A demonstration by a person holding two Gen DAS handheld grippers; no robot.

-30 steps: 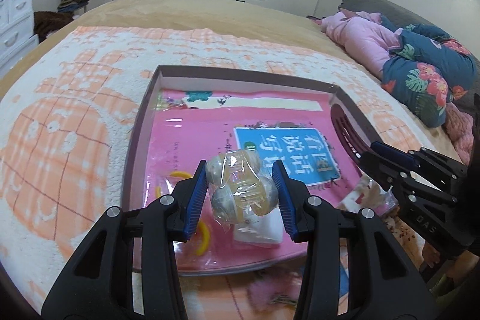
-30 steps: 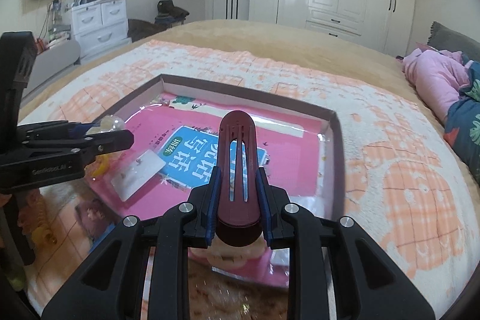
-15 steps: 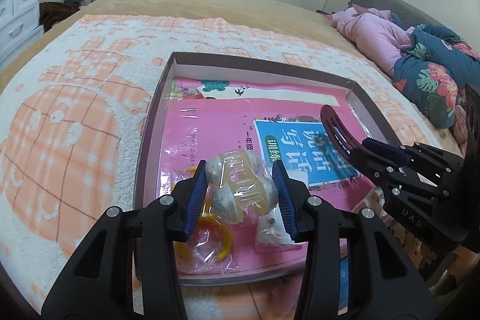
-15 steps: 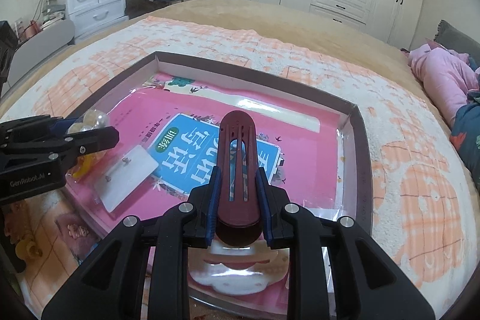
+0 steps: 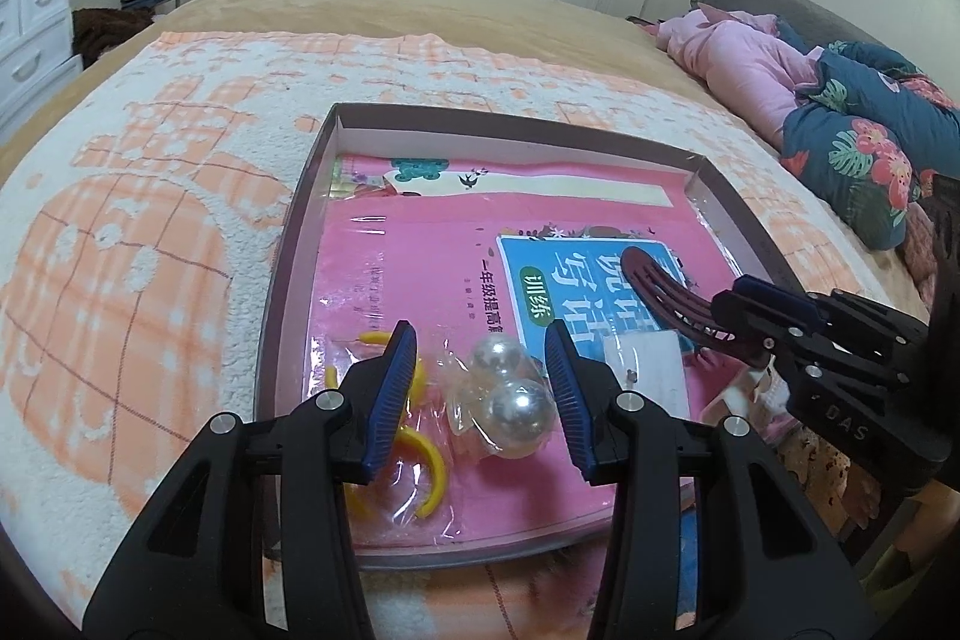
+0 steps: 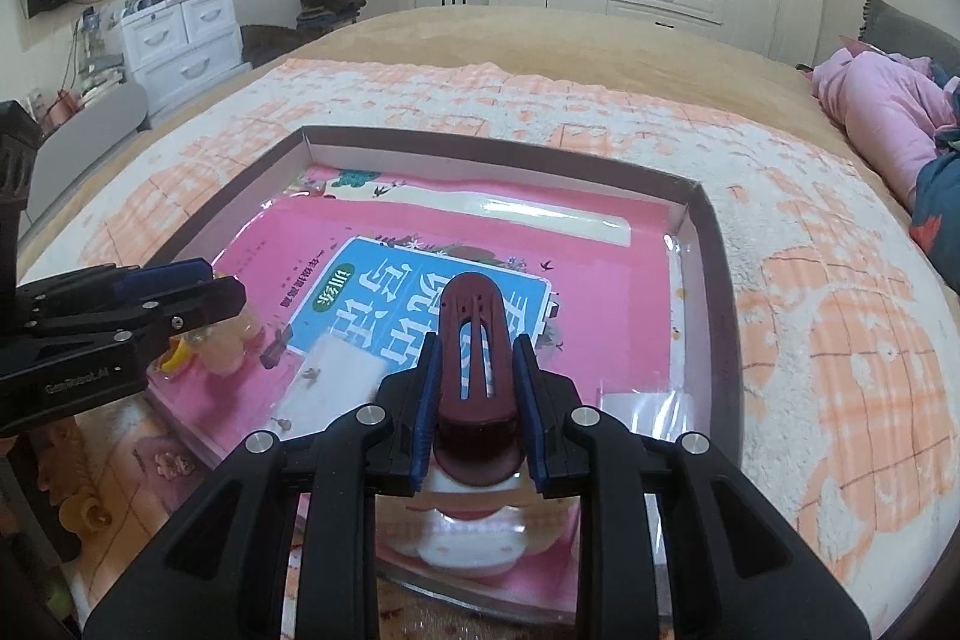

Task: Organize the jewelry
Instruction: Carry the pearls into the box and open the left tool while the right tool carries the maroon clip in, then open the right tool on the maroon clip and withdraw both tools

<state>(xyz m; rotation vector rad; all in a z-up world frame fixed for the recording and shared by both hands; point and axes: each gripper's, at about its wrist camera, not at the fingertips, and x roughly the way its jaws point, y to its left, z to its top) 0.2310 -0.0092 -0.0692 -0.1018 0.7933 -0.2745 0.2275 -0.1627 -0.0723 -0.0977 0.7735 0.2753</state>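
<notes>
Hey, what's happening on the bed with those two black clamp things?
Someone is sorting jewelry into a shallow brown-rimmed box lined with a pink booklet. The left gripper is open, its blue pads on either side of a clear packet of two large silvery pearl beads lying in the box beside a packet of yellow hoops. The right gripper is clamped on a dark red slotted hair clip, held above the box.
</notes>
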